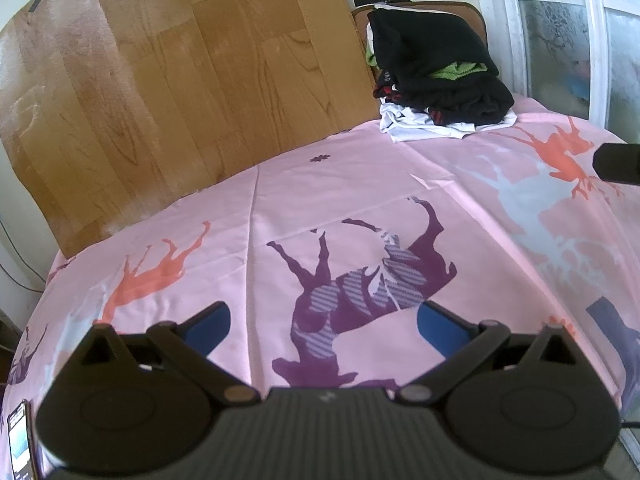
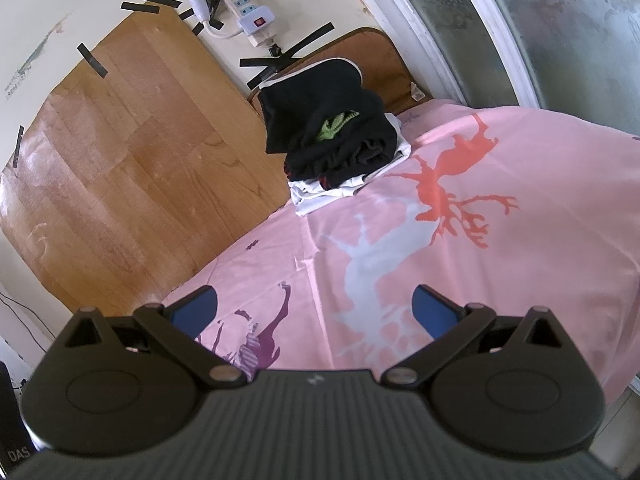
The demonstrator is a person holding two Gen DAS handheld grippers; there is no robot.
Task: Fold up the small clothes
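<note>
both the left gripper (image 1: 324, 322) and right gripper (image 2: 314, 306) hover spread wide and empty above the pink sheet (image 1: 360, 184), well apart from the clothes pile (image 2: 332, 136).

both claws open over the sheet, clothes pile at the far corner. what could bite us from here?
1. The clothes pile is tangled: black layers over green and white. Grabbing the top black piece may drag others along or topple the heap.
2. The pile leans against the wood-pattern board at the sheet's edge, so items could slip behind.
3. Left claw and right claw are empty and open; a low pinch could catch the loose sheet.
</note>
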